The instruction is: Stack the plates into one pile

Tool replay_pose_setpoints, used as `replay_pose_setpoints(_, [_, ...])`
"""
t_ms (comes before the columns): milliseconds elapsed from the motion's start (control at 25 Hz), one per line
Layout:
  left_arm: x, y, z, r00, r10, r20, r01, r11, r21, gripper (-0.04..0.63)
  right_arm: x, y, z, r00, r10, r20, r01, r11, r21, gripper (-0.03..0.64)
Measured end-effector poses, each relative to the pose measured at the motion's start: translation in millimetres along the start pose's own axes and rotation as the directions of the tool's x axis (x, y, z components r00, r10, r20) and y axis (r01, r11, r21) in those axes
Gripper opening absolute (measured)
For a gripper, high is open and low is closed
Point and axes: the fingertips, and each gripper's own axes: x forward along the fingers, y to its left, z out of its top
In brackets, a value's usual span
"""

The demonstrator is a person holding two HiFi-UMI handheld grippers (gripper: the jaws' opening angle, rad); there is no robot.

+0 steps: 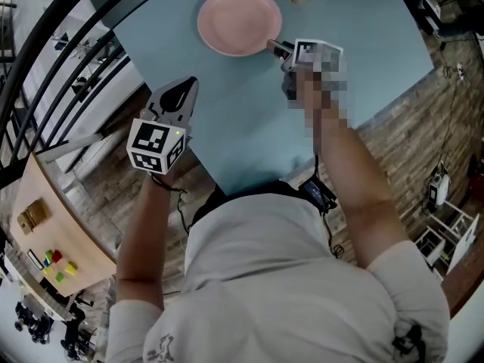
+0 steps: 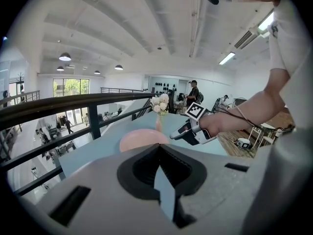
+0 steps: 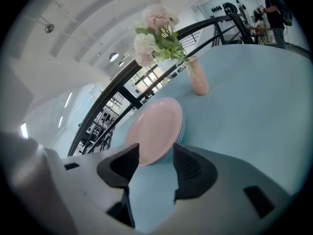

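- A pale blue tabletop (image 1: 249,119) stands by a dark railing (image 1: 68,59) over a wooden floor (image 1: 423,119); a vase of flowers (image 3: 198,77) sits at its far edge.
- The pile of plates (image 1: 239,20), pink on top, lies near the vase.
- The right tool (image 1: 274,48) reaches out low to the pile's rim, its jaws wide apart and gripping nothing.
- The left tool (image 1: 184,89) hangs back over the tabletop's near edge, jaws together and empty.

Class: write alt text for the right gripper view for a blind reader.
The right gripper, jaws apart and empty, faces a round pink plate stacked on a pale blue plate; a pink vase of flowers stands behind on the light blue table.
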Motion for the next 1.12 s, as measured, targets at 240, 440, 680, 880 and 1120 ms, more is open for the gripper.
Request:
replay_pose_setpoints(240, [-32, -7, 3, 0.999, -0.019, 0.031, 0.019, 1.0, 0.004, 0.005, -26, 46, -23, 0.998, 0.061, 0.02, -0.059, 0.996, -0.068, 0.219])
replay_pose_setpoints(440, [-60, -22, -2, 0.997, -0.047, 0.055, 0.047, 0.999, 0.004, 0.005, -53, 83, -46, 0.995, 0.089, 0.048, -0.08, 0.983, -0.164, 0.198])
replay_pose_setpoints(680, [-98, -40, -13, 0.994, -0.078, 0.077, 0.078, 0.997, 0.003, 0.005, -86, 126, -84, 0.992, 0.11, 0.065, -0.089, 0.958, -0.272, 0.178])
replay_pose_setpoints(880, [-130, -48, -15, 0.991, -0.09, 0.102, 0.089, 0.996, 0.017, 0.005, -118, 161, -105, 0.985, 0.133, 0.108, -0.079, 0.913, -0.401, 0.15])
replay_pose_setpoints(1120, [-148, -56, -27, 0.989, -0.097, 0.111, 0.095, 0.995, 0.021, 0.005, -144, 181, -127, 0.975, 0.159, 0.156, -0.059, 0.861, -0.505, 0.1])
